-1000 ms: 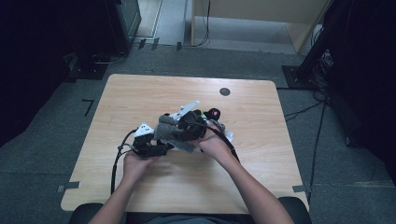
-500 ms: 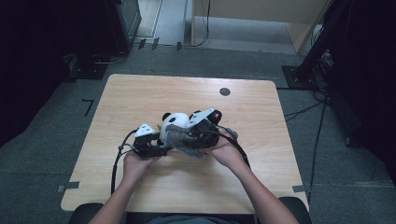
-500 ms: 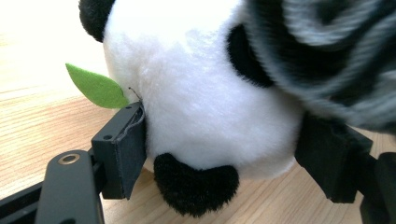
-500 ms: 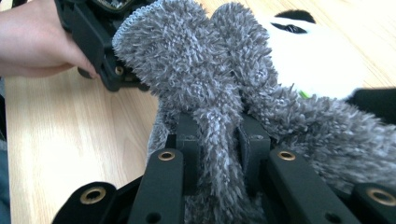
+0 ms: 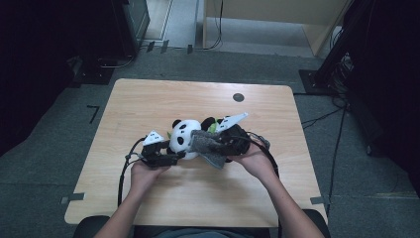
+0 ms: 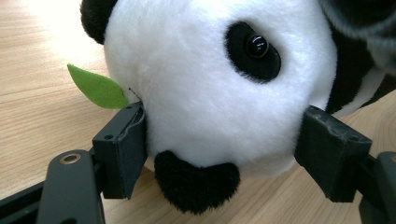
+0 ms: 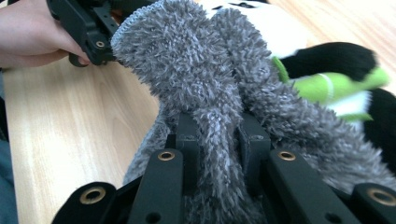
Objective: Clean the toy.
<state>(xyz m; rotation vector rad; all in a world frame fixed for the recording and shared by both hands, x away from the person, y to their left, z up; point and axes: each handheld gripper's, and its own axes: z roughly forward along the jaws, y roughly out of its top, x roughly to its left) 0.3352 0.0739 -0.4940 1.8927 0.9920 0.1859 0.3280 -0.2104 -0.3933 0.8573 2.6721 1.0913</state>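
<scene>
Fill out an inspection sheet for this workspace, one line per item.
Surface: light wooden table, with a dark round spot near its far edge.
Job's things: panda plush lying mid-table; grey fuzzy cloth draped against it.
Clutter: nothing seen.
Grippers: left gripper has its jaws on either side of the panda's head, pressing the fur; right gripper is shut on a fold of the cloth.
Cables: black cable loops from the left gripper toward the near edge; another runs across the floor at right.
Surroundings: grey floor, dark equipment at both sides, tape marks beside the table.
</scene>
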